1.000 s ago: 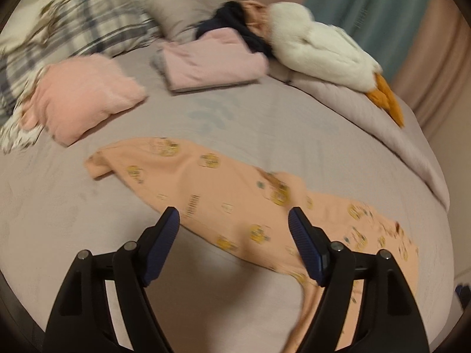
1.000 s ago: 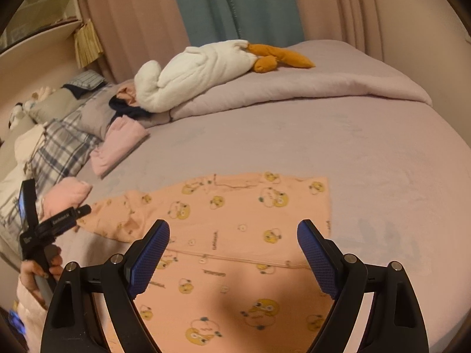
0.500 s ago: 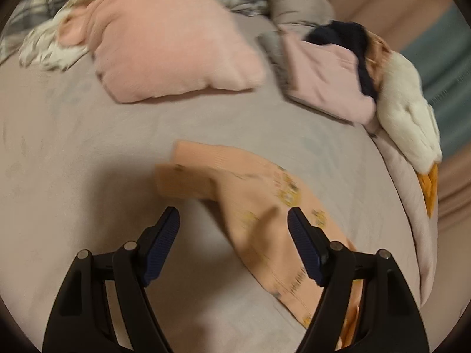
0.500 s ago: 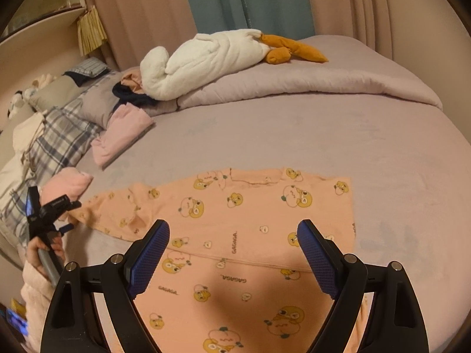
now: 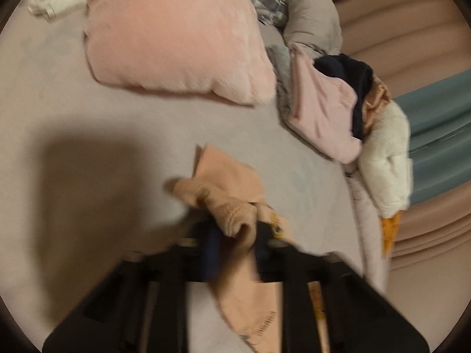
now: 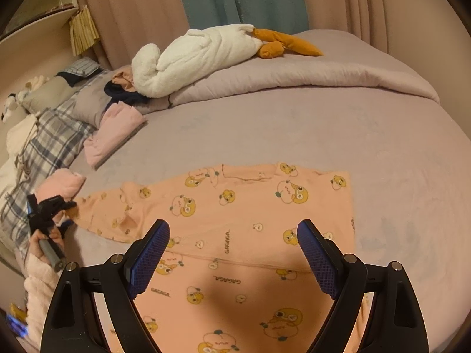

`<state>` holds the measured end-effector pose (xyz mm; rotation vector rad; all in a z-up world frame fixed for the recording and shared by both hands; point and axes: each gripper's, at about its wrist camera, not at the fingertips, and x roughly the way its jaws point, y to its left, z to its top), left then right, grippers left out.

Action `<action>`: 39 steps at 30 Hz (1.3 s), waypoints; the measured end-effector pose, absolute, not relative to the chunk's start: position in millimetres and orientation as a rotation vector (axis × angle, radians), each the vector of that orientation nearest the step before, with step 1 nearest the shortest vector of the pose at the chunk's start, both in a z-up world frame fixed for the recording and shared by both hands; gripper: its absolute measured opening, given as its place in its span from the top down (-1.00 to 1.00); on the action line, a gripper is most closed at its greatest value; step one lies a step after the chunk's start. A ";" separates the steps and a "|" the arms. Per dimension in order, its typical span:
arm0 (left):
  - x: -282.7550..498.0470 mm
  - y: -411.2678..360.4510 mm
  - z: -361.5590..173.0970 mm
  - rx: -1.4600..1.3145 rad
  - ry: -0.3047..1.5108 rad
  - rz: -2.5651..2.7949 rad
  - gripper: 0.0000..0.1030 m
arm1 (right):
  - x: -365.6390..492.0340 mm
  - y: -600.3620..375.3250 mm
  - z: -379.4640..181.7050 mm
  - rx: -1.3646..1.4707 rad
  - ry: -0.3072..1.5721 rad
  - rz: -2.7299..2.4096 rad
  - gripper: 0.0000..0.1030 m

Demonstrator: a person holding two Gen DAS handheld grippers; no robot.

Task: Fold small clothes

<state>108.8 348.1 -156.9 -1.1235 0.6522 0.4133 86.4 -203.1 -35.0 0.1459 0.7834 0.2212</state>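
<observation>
An orange child's top (image 6: 250,226) with yellow duck prints lies flat on the lilac bed sheet (image 6: 323,135), one sleeve stretched left. My left gripper (image 5: 235,235) is shut on the sleeve cuff (image 5: 229,203), which bunches up between its fingers; it also shows in the right wrist view (image 6: 59,203) at the sleeve's end. My right gripper (image 6: 232,253) is open and empty, hovering over the top's body.
A pink pillow (image 5: 176,35) and a folded pink garment (image 5: 321,114) lie beyond the sleeve. A white plush goose (image 6: 200,58) rests on the folded duvet (image 6: 323,70). Plaid bedding (image 6: 50,138) is at the left. Curtains (image 6: 235,0) hang behind the bed.
My left gripper moved to the sleeve end and shut on the cuff, which now bunches between its fingers. My right gripper stayed open over the top, which has shifted slightly.
</observation>
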 end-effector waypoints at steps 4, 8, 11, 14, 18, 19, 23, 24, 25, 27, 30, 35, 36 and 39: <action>108.1 324.2 -127.5 -1.005 0.588 0.403 0.84 | 86.5 -207.4 -36.0 0.154 0.786 0.217 -0.71; 113.4 296.2 -92.7 -0.959 0.539 0.281 0.84 | 86.3 -213.1 -35.7 0.165 0.781 0.207 -0.71; 120.4 269.7 -70.6 -0.897 0.549 0.218 0.85 | 84.2 -217.8 -35.0 0.180 0.776 0.204 -0.71; 123.7 238.0 -51.4 -0.835 0.548 0.138 0.85 | 81.8 -222.0 -34.5 0.185 0.770 0.200 -0.71; 128.7 194.3 -33.3 -0.758 0.554 0.019 0.85 | 80.3 -228.6 -35.5 0.200 0.770 0.186 -0.71; 128.5 184.1 -30.2 -0.743 0.555 -0.002 0.84 | 79.9 -230.4 -35.3 0.203 0.770 0.184 -0.71; 130.9 137.8 -18.9 -0.648 0.567 -0.102 0.84 | 76.9 -238.3 -33.9 0.211 0.758 0.169 -0.71; 131.5 125.3 -18.4 -0.623 0.576 -0.128 0.84 | 76.2 -240.8 -34.0 0.217 0.756 0.165 -0.71; 132.1 116.2 -18.7 -0.605 0.585 -0.145 0.84 | 75.3 -243.5 -34.7 0.224 0.756 0.163 -0.71; 136.5 96.5 -23.2 -0.563 0.621 -0.184 0.84 | 75.0 -247.9 -35.6 0.235 0.757 0.158 -0.71; 142.1 73.2 -35.5 -0.505 0.678 -0.199 0.84 | 73.2 -254.1 -37.9 0.244 0.759 0.148 -0.71; 149.2 37.6 -59.8 -0.415 0.759 -0.284 0.83 | 73.3 -266.0 -44.5 0.276 0.771 0.130 -0.71; 149.1 28.9 -64.8 -0.389 0.778 -0.300 0.83 | 73.4 -267.7 -45.7 0.281 0.775 0.129 -0.71; 151.7 7.3 -85.0 -0.326 0.842 -0.341 0.81 | 75.4 -272.1 -50.5 0.294 0.787 0.127 -0.71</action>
